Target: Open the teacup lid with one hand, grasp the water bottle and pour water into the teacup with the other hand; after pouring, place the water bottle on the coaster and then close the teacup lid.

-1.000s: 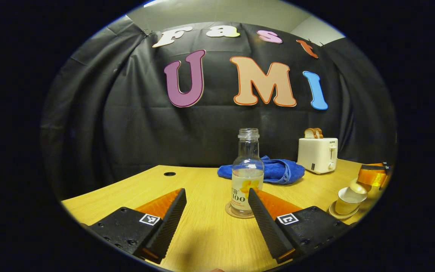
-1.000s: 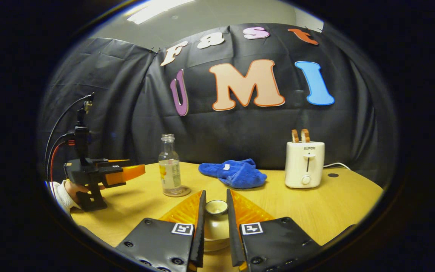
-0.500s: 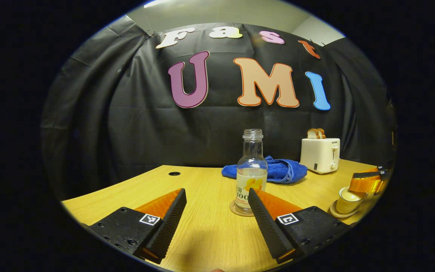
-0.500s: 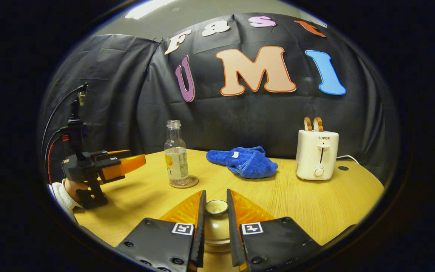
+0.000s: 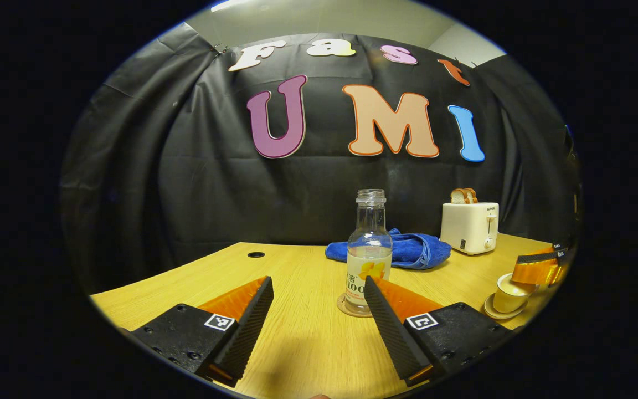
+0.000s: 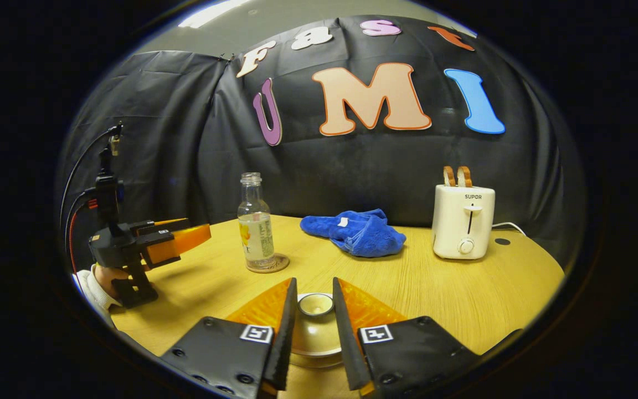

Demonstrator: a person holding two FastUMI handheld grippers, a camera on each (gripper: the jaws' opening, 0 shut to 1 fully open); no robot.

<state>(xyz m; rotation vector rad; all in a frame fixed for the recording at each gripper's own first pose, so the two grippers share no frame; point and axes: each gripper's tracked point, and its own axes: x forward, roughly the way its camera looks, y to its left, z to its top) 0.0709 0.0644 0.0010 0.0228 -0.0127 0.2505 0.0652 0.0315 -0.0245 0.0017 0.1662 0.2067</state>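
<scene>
Right gripper view: the right tool (image 6: pixel 314 332) clamps the teacup lid (image 6: pixel 315 303) by its knob over the teacup (image 5: pixel 510 292) near the worktop's front edge, while the left tool (image 5: pixel 319 310), spread and empty, faces the water bottle (image 5: pixel 369 257) standing on its coaster (image 5: pixel 352 308).

Warm, fairly dim light falls from a ceiling strip lamp (image 6: pixel 225 12), glimpsed overexposed at the upper edge of both views. The pale wooden desk (image 5: pixel 308 343) carries soft shadows near the bottom edge and, in the right gripper view, beneath the left gripper (image 6: pixel 186 239). Fisheye distortion bows the desk's edges; focus is sharp throughout, without motion blur.
</scene>
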